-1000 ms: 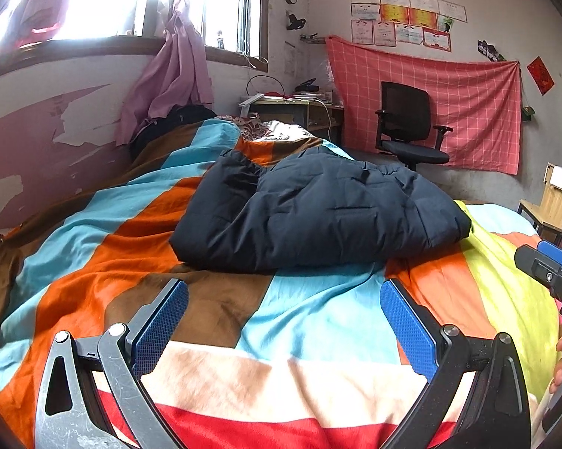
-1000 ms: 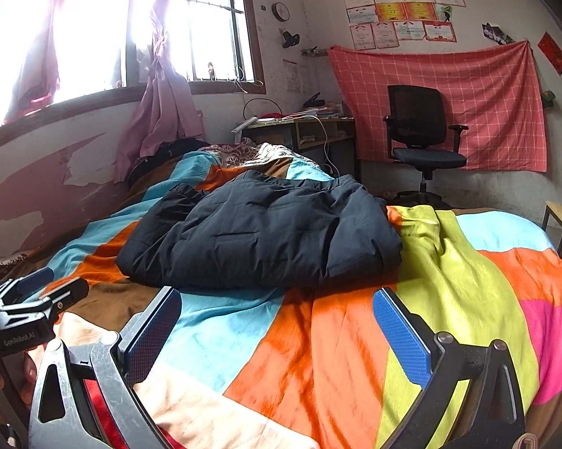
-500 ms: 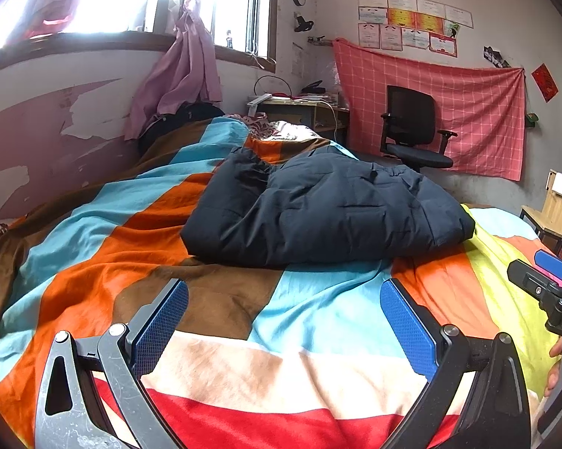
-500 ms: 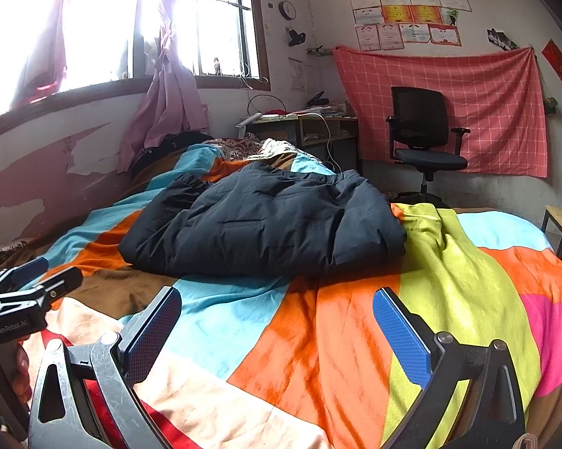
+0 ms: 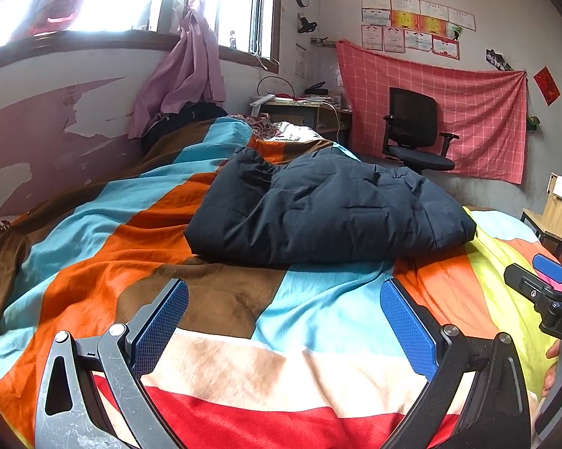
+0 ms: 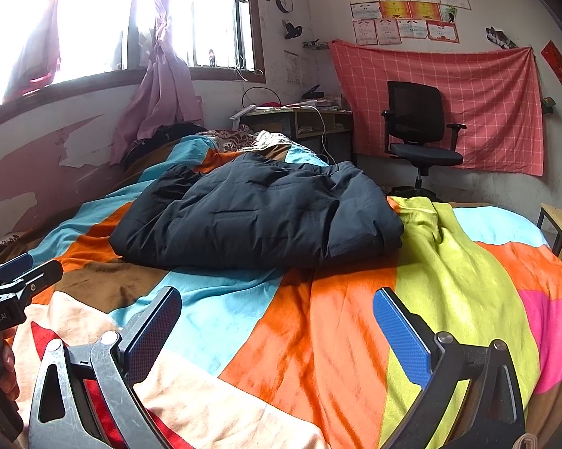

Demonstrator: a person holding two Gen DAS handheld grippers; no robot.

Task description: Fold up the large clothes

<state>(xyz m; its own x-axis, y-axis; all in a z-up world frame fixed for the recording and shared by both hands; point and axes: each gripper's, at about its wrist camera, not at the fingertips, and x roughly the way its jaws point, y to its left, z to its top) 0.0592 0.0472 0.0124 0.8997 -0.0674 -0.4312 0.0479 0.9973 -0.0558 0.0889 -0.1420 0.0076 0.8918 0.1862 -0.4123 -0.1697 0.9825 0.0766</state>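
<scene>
A dark navy padded jacket (image 5: 329, 209) (image 6: 258, 213) lies folded into a thick bundle on a bed covered by a multicoloured striped blanket (image 5: 213, 310) (image 6: 318, 329). My left gripper (image 5: 284, 321) hovers open over the near part of the blanket, well short of the jacket, with nothing between its blue pads. My right gripper (image 6: 277, 321) is likewise open and empty, on the near side of the jacket. Each gripper shows at the edge of the other's view: the right gripper (image 5: 550, 292) and the left gripper (image 6: 15, 280), both held by a hand.
A peeling wall with a window and pink curtain (image 5: 183, 71) runs along the bed's left. Beyond the bed stand a desk (image 6: 303, 119), a black office chair (image 6: 419, 138) and a red checked cloth (image 5: 441, 108) on the far wall. A wooden stool (image 5: 550, 217) is at right.
Both views have tilted slightly, so the jacket sits a little lower and nearer in frame. The jacket itself has not moved, and both grippers stay open and empty.
</scene>
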